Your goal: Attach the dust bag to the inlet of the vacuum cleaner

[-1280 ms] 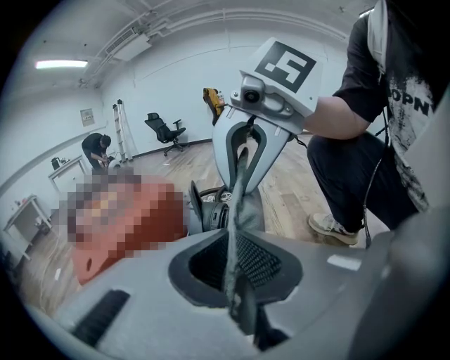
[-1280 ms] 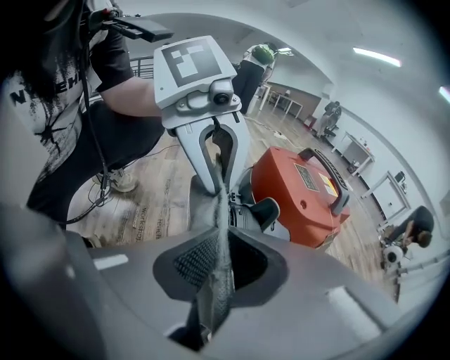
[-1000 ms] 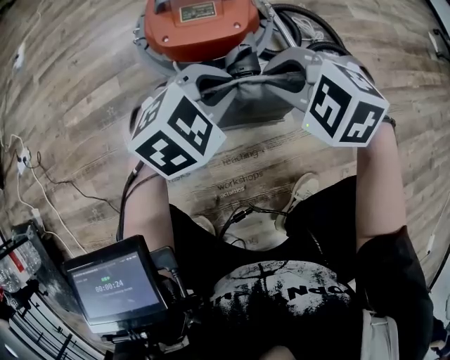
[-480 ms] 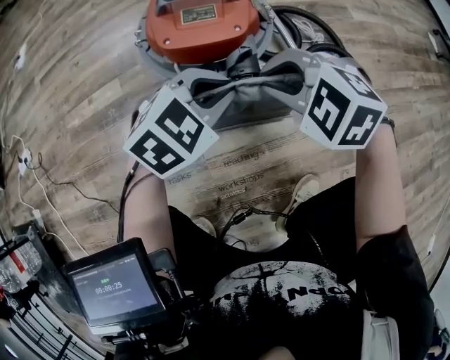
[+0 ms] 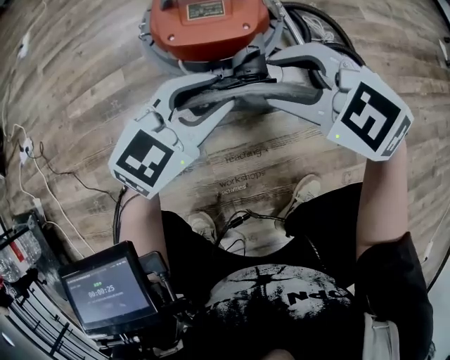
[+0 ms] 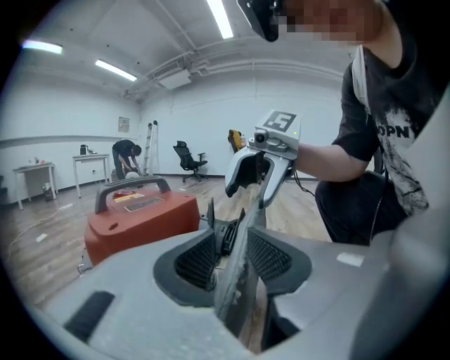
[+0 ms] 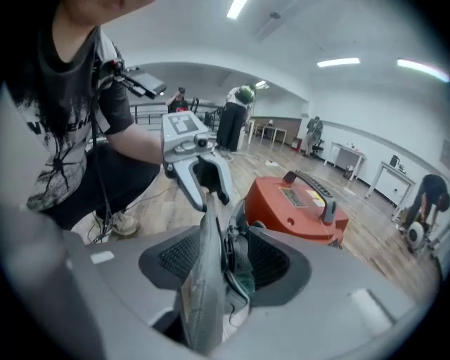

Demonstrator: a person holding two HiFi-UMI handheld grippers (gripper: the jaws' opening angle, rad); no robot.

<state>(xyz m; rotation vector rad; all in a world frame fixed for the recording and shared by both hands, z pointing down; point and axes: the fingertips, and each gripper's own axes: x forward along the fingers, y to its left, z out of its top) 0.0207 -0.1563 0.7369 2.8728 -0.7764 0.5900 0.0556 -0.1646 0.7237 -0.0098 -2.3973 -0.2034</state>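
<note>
An orange vacuum cleaner (image 5: 204, 28) stands on the wooden floor at the top of the head view. Just in front of it, the grey dust bag (image 5: 239, 84) hangs stretched between my two grippers. My left gripper (image 5: 228, 90) reaches in from the left and my right gripper (image 5: 271, 76) from the right. Both have just been opening their jaws. In the left gripper view the bag's flat edge (image 6: 235, 281) stands between the pads with a gap on each side. In the right gripper view the bag (image 7: 204, 295) lies near the left pad, with a wide gap to the right one.
A black hose (image 5: 316, 21) curls behind the vacuum. Cables (image 5: 42, 183) trail over the floor at the left. A small screen (image 5: 105, 288) hangs at the person's waist, and the person's shoes (image 5: 302, 190) stand below the grippers. Desks, chairs and people are far off.
Both grippers have risen and rolled, so their marker cubes now face differently. Their jaws have spread wide. The bag no longer hangs as a bunched rectangle below them.
</note>
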